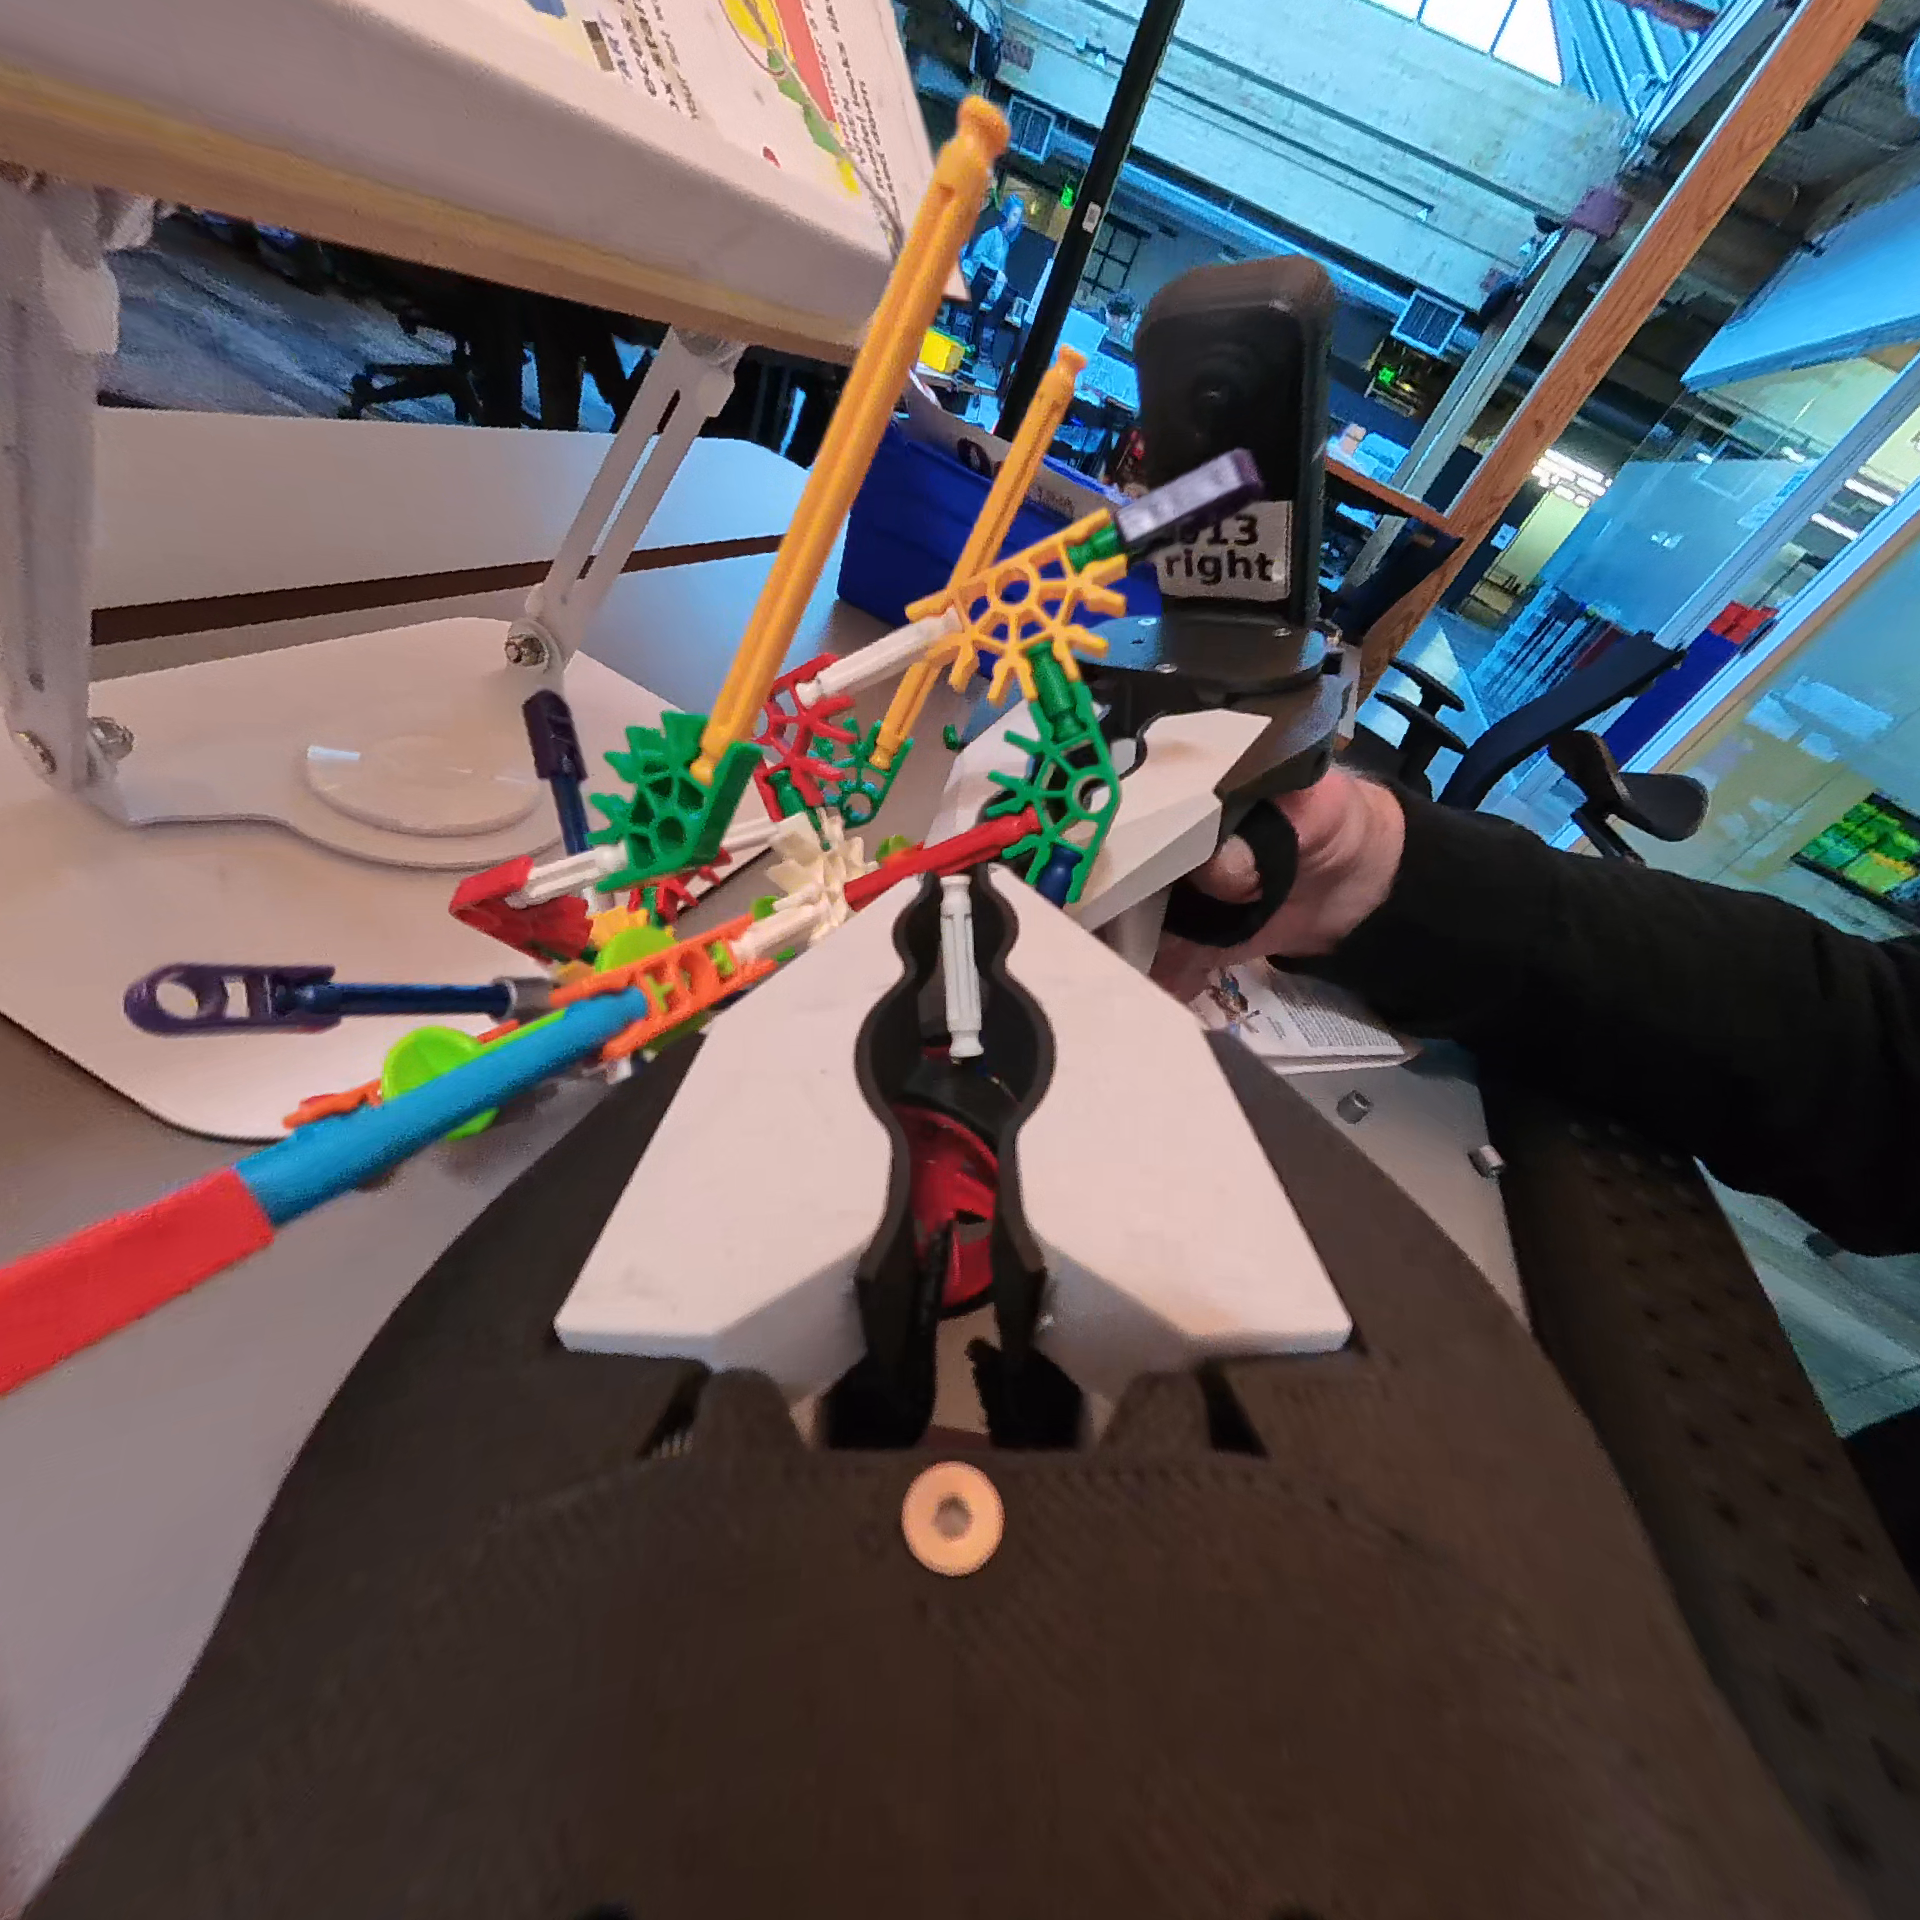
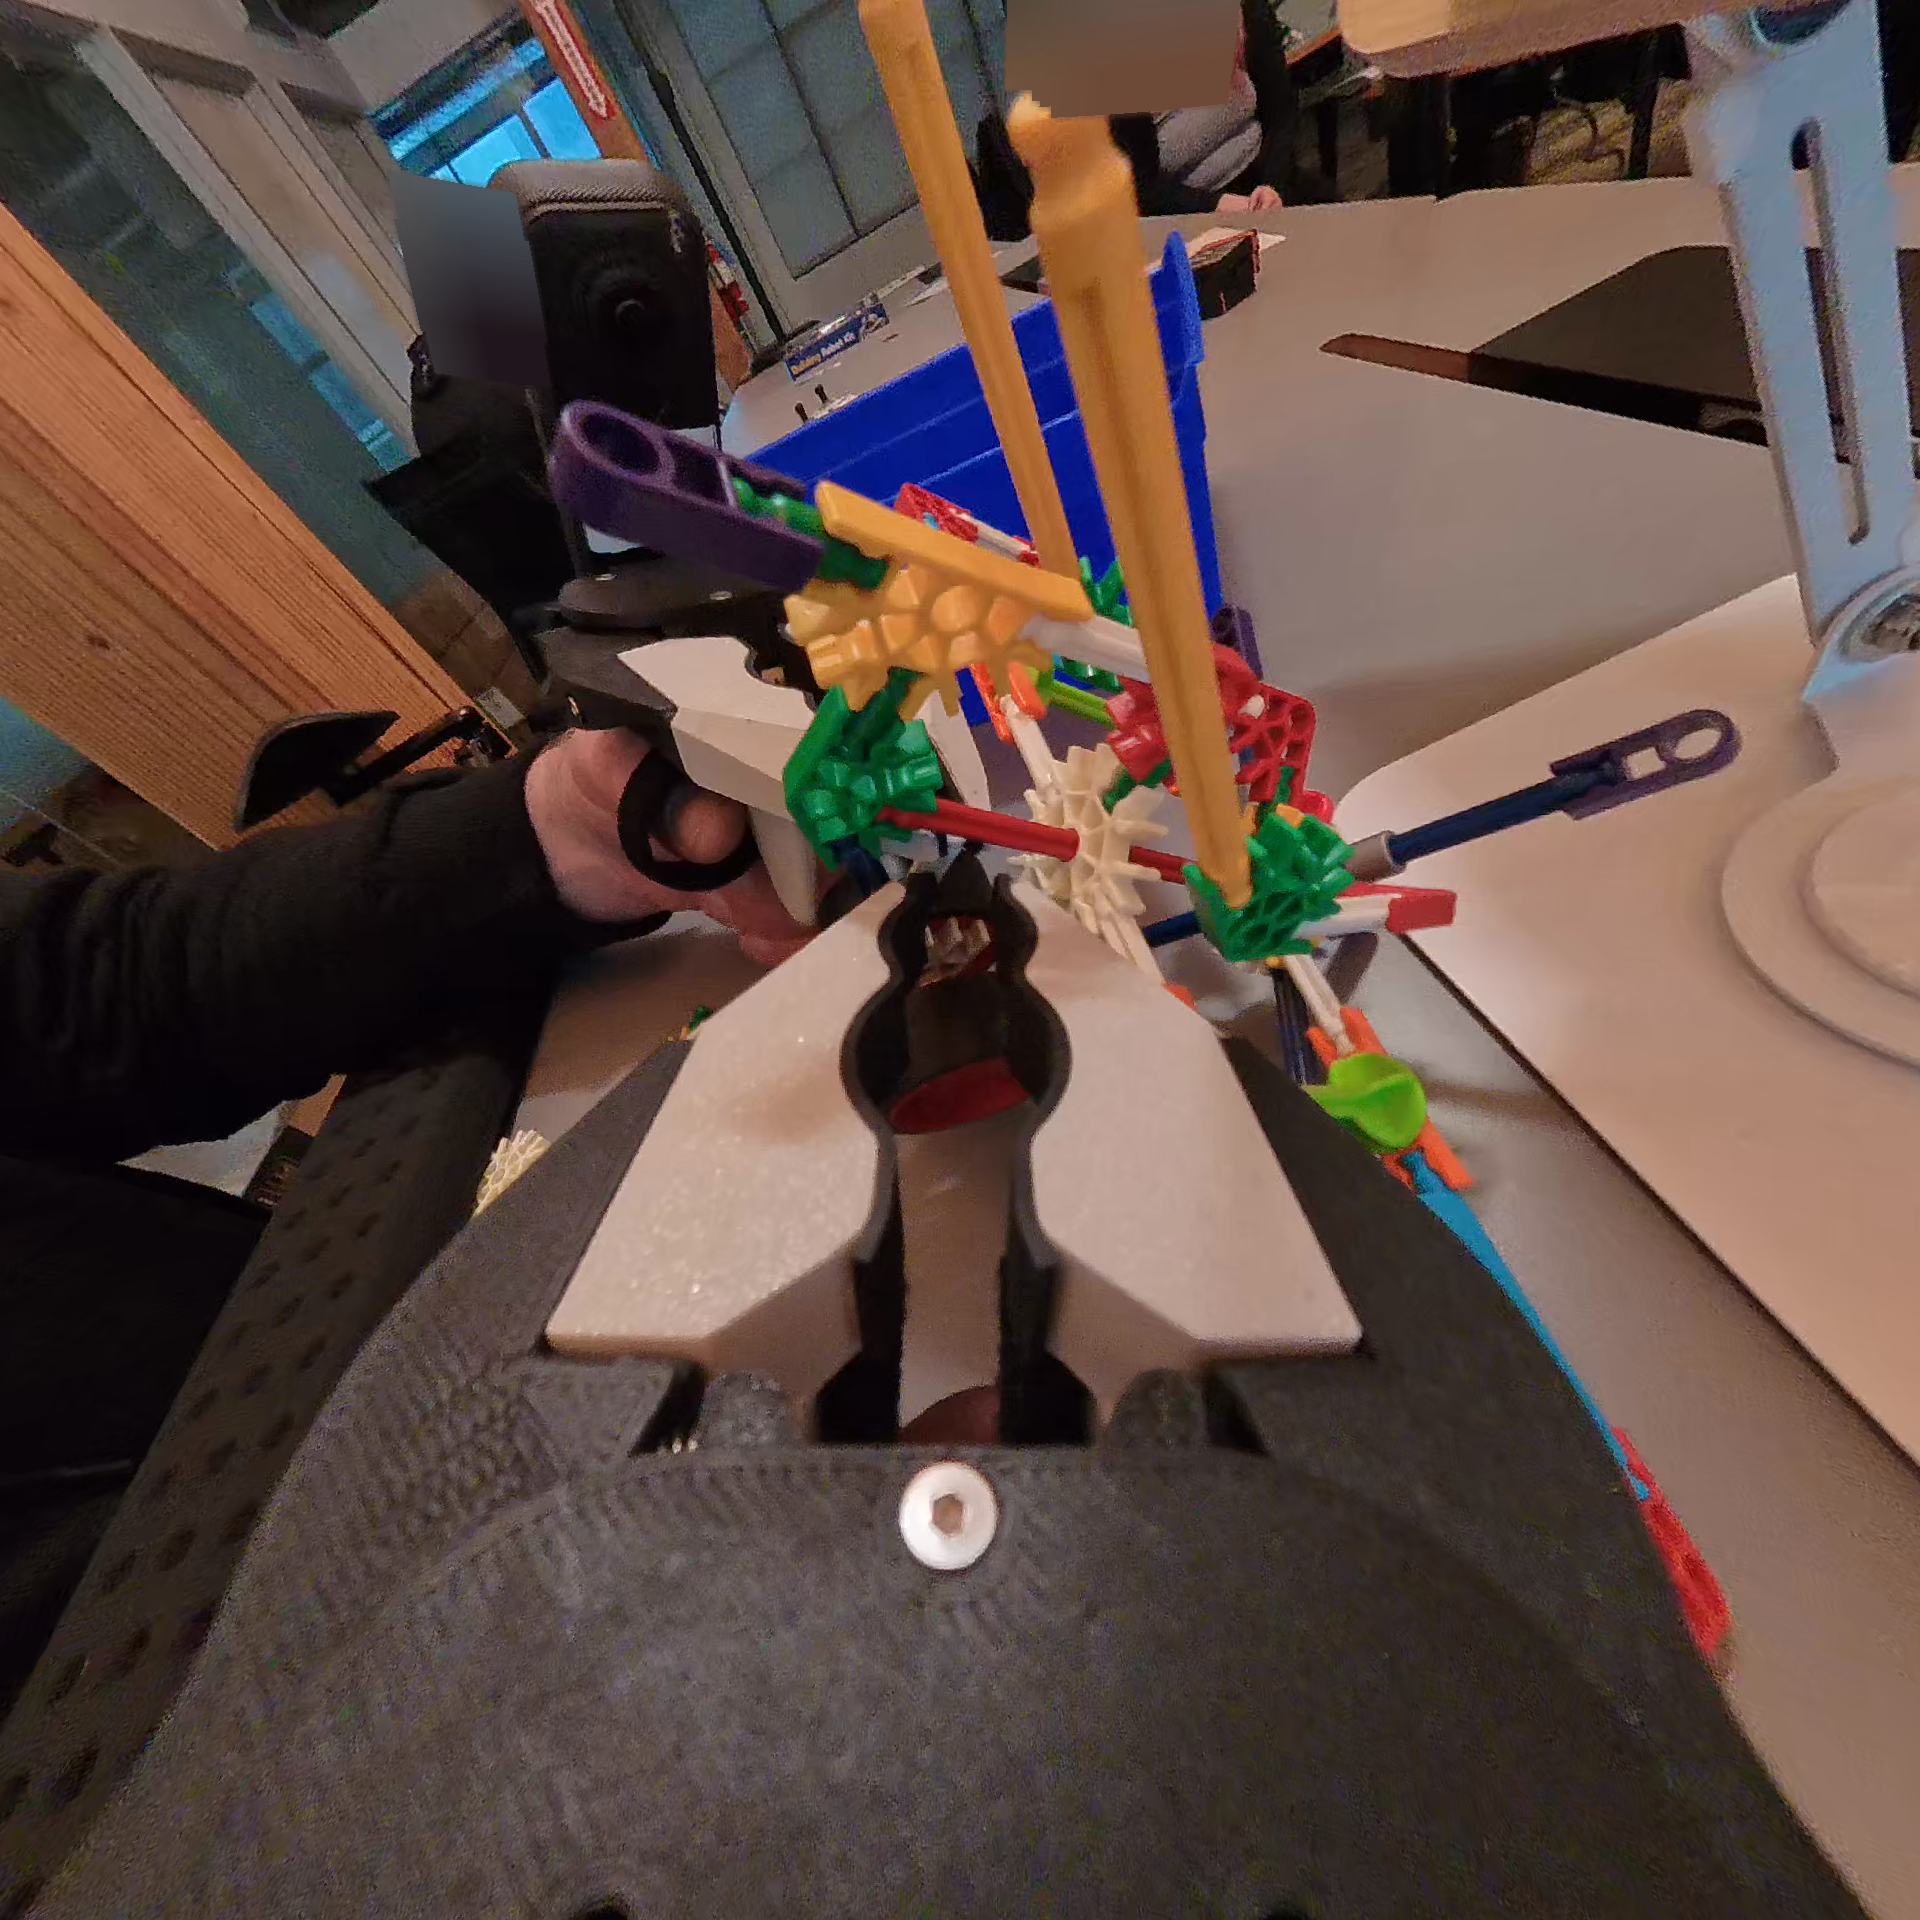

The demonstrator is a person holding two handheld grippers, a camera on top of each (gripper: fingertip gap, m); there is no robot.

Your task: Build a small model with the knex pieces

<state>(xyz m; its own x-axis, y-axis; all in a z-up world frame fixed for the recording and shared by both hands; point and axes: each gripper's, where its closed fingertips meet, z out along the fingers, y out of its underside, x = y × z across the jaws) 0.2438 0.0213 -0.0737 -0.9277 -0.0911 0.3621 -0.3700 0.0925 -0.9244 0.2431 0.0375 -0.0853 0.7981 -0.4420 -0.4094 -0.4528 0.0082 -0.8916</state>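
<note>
Two grippers: both meet at the near end of one toy model (image 1: 665, 800) built of plastic rods and connectors, held just above the bench (image 1: 125, 1507).
Tube: at far left a red-and-blue tube (image 1: 416, 1112) trails from the model down toward the bench; it looks to be the model's long axis, running low-left to high-right in the left wrist view.
Purple link (image 1: 197, 1000): sits on a dark blue rod and points left, over the base of a white stand (image 1: 312, 727).
Yellow rods (image 1: 852, 416): two long ones rise from green connectors and lean up and to the right.
Build state: many pieces are snapped together; one loose pale connector (image 2: 509, 1158) lies apart, near the person's sleeve.
Left gripper (image 1: 961, 894): fingers narrow, tips nearly meeting; a short white rod (image 1: 961, 966) lies lengthwise in the slit, apparently pinched.
Right gripper (image 2: 961, 888): fingers narrow, closed on the model by a curved green connector (image 1: 1065, 800); exactly which piece they pinch I cannot tell.
Hand (image 1: 1309, 862): wraps the right gripper's handle.
Blue bin (image 1: 914, 540): stands behind the model.
</note>
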